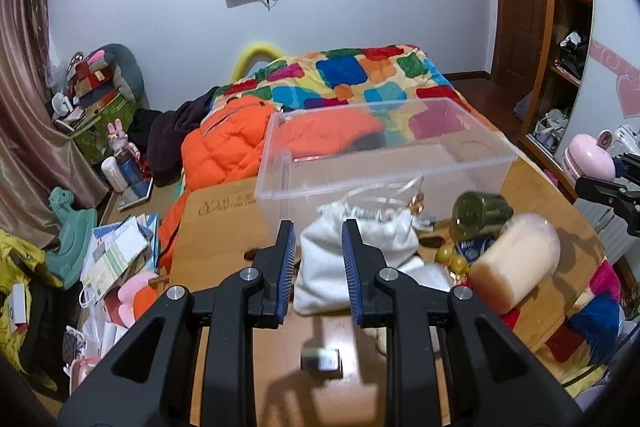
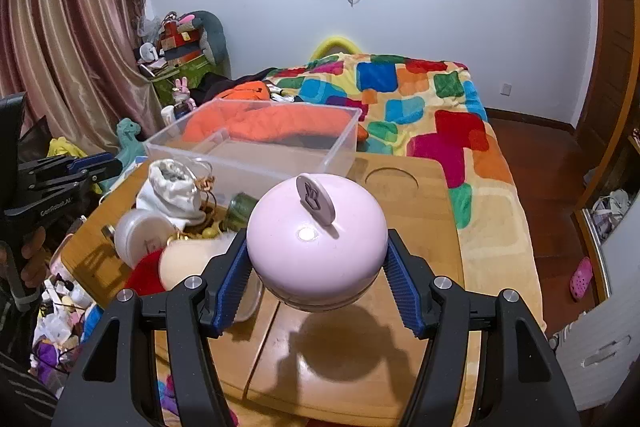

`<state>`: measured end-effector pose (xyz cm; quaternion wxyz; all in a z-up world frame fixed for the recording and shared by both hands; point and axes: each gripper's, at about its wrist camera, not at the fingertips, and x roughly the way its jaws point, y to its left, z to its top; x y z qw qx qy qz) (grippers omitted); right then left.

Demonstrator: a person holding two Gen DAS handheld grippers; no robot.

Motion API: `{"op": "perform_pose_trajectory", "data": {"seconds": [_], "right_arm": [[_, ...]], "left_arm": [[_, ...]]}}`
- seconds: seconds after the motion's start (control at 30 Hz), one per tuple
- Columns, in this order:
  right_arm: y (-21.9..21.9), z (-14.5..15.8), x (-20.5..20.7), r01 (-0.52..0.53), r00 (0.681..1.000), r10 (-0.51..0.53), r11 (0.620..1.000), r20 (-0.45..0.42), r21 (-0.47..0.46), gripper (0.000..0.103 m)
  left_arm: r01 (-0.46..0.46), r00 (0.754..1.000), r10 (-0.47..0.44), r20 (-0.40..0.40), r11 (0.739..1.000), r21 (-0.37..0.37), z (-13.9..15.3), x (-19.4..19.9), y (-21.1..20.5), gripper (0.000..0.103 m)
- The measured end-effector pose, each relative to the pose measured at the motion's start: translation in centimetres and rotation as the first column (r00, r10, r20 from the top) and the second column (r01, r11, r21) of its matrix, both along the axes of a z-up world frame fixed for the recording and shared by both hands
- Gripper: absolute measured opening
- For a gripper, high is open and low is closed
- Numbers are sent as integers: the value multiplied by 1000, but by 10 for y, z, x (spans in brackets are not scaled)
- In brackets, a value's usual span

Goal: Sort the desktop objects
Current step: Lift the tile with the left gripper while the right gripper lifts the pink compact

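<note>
Pink round container point(image 2: 316, 247) is sitting between the blue pads of our right gripper point(image 2: 320, 267), and we are holding it up in the air, with its shadow falling on the wooden table point(image 2: 420, 219) below. Its lid knob is pointing up and a little away from us. We are looking at the clear plastic bin point(image 2: 256, 139), which is lying straight ahead and a bit to the left of the jaws, at the far side of the table, and it looks empty. Between us and the bin, off to the left, a white cloth pouch point(image 2: 176, 187), a green bottle point(image 2: 240, 207) lying on its side and a frosted jar point(image 2: 140, 231) are crowding together, so we are thinking a high path over them is safest. Our left gripper point(image 1: 318, 247) is hanging above the pouch with its jaws narrow and nothing between them. That hand is nearer to the pouch, while the right one is already carrying the pink thing
</note>
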<state>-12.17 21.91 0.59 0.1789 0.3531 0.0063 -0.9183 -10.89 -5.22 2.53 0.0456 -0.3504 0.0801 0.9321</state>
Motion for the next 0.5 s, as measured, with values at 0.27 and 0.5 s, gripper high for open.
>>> {"op": "perform_pose_trajectory", "data": {"seconds": [0.27,0.5], "right_arm": [[-5,16,-21,-30,1000,30,999,-7,-18,60],[-11,31,-43,-60,998,59,998,-20,-25,60]], "left_arm": [[30,999,-30,-20,999,11,20,-25,3,23],[46,998,-45,-33,999,18,33,-50,5,23]]}}
